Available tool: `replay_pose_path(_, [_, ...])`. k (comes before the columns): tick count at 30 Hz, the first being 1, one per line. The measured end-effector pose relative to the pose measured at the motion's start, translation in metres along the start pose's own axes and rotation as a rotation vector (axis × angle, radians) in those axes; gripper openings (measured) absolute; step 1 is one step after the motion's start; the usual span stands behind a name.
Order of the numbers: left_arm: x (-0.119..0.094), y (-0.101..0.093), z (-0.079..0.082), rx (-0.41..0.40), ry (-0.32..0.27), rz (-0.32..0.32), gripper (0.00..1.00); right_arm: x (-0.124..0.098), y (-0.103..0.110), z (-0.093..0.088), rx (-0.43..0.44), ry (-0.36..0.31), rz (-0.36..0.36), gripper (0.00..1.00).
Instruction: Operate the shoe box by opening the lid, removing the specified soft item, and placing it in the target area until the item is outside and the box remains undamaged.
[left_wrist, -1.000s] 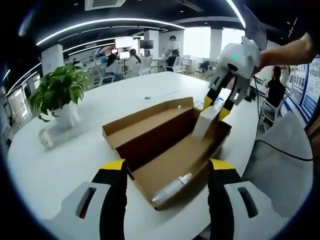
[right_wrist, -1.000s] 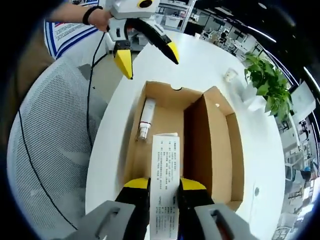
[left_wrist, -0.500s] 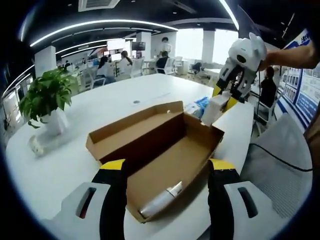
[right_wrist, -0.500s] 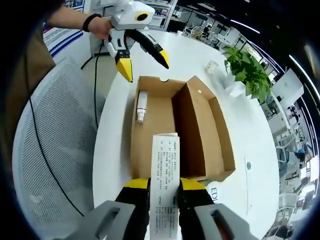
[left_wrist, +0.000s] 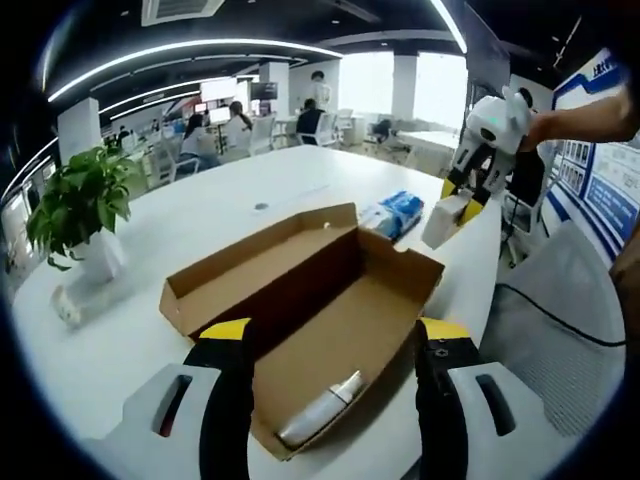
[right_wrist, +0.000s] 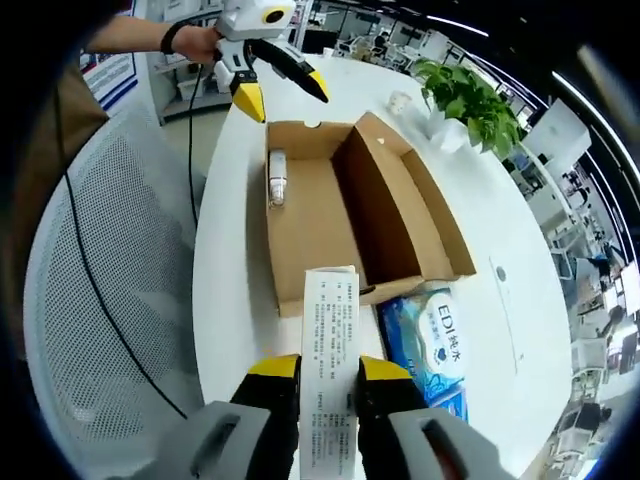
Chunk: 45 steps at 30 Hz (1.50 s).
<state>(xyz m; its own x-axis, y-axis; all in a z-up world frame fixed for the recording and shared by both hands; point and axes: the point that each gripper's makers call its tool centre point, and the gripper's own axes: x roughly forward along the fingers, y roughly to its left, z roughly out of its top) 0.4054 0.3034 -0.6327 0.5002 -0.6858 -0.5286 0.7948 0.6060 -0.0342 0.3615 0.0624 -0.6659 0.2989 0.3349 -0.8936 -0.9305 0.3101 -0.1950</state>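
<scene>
Left gripper view: shoe box (left_wrist: 300, 330) lies open on the white table (left_wrist: 200, 210), lid folded back flat toward 10 o'clock. The left gripper (left_wrist: 330, 400) has its yellow-tipped jaws spread wide at either side of the box's near end, nothing between them. A white tube (left_wrist: 322, 408) lies inside the box at its near end, at 6 o'clock. At 2 o'clock the right gripper (left_wrist: 462, 195) hangs above the table edge beyond the box's far end, jaws clamped on the white packet (left_wrist: 441, 222). The packet is clear of the box, in the air. A blue tissue pack (left_wrist: 392, 212) lies on the table just past the box's far corner, at 1 o'clock. Potted plant (left_wrist: 75, 205) at 9 o'clock, a small paper cup (left_wrist: 68, 305) near its base.

Right gripper view: right gripper (right_wrist: 315, 380) at 6 o'clock, jaws closed tight on the white packet (right_wrist: 330, 340), printed text facing the camera. Packet overlaps the near edge of the shoe box (right_wrist: 340, 210) in the picture. Tissue pack (right_wrist: 430, 350) lies just beside the box's near wall, at 4 o'clock. Tube (right_wrist: 277, 178) at the box's far end. Left gripper (right_wrist: 285, 90) at 11 o'clock, jaws apart, held by a hand (right_wrist: 195, 42). A mesh chair (right_wrist: 100, 300) sits at 8 o'clock, off the table's edge.
</scene>
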Motion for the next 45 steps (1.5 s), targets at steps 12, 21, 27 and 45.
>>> replay_pose_path(12, [-0.002, 0.0, -0.005, -0.015, 0.016, 0.001, 0.65, -0.002, -0.017, -0.017, -0.005, 0.018, -0.007, 0.17])
replay_pose_path(21, [-0.006, 0.006, -0.01, -0.03, 0.028, 0.021, 0.65, -0.009, -0.05, -0.032, -0.015, 0.036, -0.023, 0.17])
replay_pose_path(27, [-0.011, 0.009, -0.014, -0.044, 0.039, 0.039, 0.65, -0.011, -0.076, -0.041, -0.037, 0.047, -0.034, 0.17])
replay_pose_path(45, [-0.021, 0.015, -0.011, -0.079, 0.042, 0.087, 0.66, -0.001, -0.147, -0.07, -0.015, 0.059, -0.047, 0.17])
